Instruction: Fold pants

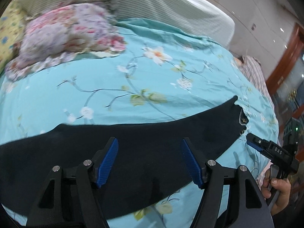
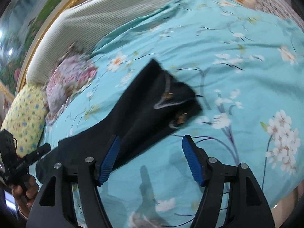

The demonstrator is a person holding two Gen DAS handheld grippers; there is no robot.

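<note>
Dark pants (image 1: 133,138) lie as one long strip across a turquoise flowered bedsheet (image 1: 133,72). Their waist end (image 1: 241,117), with small metal fastenings, points right. My left gripper (image 1: 149,140) hovers over the middle of the strip, open, with nothing pinched between its blue pads. In the right wrist view the pants (image 2: 144,110) run diagonally, waist end (image 2: 176,98) farthest from me. My right gripper (image 2: 151,138) stands open just short of the pants' near edge, with only sheet and cloth seen past it. Each view shows the other gripper (image 1: 252,142) (image 2: 38,152) in a person's hand.
A pink flowered pillow (image 1: 66,34) and a yellow one (image 1: 7,38) lie at the head of the bed, against a pale ribbed headboard (image 1: 152,3). Striped cloth (image 1: 254,72) hangs at the bed's right edge. The sheet (image 2: 237,66) beyond the pants lies flat.
</note>
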